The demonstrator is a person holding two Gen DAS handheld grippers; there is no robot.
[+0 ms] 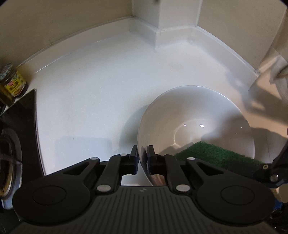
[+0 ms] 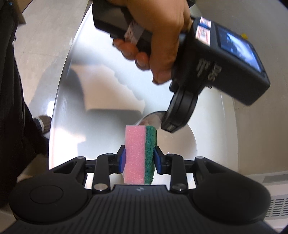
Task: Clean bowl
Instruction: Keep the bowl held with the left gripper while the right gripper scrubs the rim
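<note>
A white bowl point(image 1: 198, 115) stands on the white countertop point(image 1: 90, 90). My left gripper point(image 1: 143, 153) is shut on the bowl's near left rim, one pad outside and one inside. Inside the bowl at the lower right lies the green scouring face of a sponge point(image 1: 217, 154). In the right wrist view the sponge point(image 2: 138, 156), pink foam with a green layer, stands upright with my right gripper point(image 2: 138, 160) shut on it, just above the bowl point(image 2: 187, 145). A hand point(image 2: 162, 36) holds the left gripper point(image 2: 169, 127) over the bowl's far rim.
A dark jar with a yellow label point(image 1: 11, 84) stands at the far left beside a black stove edge point(image 1: 23, 115). Walls and a boxed corner point(image 1: 176, 16) close off the back of the counter. A white object point(image 1: 277, 72) hangs at the right edge.
</note>
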